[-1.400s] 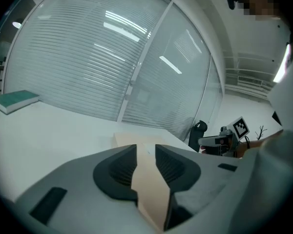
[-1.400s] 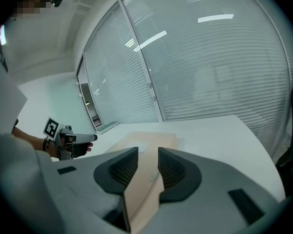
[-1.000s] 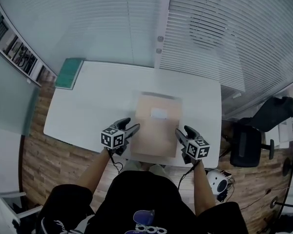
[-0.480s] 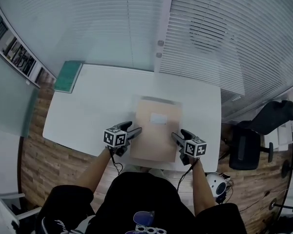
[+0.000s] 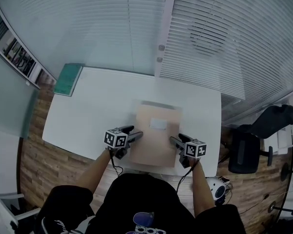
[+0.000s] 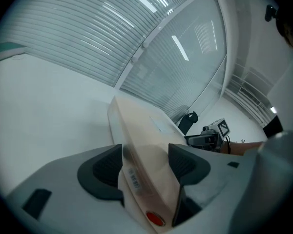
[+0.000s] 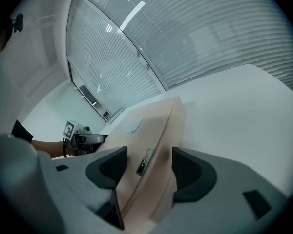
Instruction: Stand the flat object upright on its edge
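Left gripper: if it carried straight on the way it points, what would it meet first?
The cardboard box. The left gripper has just been opening its jaws, and they stand apart astride the box's side edge. Going on would likely push that edge deeper between them.

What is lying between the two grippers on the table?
The flat cardboard box spans from the left gripper to the right gripper; the head view shows it.

The flat box [image 5: 156, 136] lies on the worktop [image 5: 88, 111], near its front edge. The left tongs [image 5: 136, 133] straddle its left edge and the right tongs [image 5: 172, 140] its right edge, jaws just opened. A board [image 5: 68, 79] sits at the far left corner.
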The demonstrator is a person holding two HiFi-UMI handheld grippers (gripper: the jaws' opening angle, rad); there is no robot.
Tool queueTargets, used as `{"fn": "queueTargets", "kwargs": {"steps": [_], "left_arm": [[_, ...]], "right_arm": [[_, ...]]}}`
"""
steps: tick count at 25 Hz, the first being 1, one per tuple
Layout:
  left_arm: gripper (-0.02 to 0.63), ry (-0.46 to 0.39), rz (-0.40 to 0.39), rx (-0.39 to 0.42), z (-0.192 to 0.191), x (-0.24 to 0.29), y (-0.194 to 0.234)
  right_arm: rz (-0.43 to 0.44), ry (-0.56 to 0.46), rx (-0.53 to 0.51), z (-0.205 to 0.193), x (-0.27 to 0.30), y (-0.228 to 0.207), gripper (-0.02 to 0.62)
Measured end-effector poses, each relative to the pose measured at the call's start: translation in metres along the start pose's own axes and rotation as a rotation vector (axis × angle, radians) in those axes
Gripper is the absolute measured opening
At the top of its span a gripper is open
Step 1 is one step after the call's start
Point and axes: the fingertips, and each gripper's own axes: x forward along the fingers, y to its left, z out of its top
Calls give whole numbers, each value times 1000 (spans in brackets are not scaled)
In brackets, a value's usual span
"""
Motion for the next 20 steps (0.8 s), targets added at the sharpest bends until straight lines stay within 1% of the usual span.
{"fn": "queueTargets", "kwargs": {"steps": [2,6,12,20], "left_arm": [[296,12,-3,-12,0,1,1],[296,24,2,-10,0,1,0],[296,15,16,-7,-1,1,-2],[296,3,30,4,3,-1,-3]], "right_arm": [[14,9,15,0,3,1,281],[15,9,15,0,2,2,279],[8,16,5,-2,2,2,279],[4,-3,-25,5,1,7,279]]}}
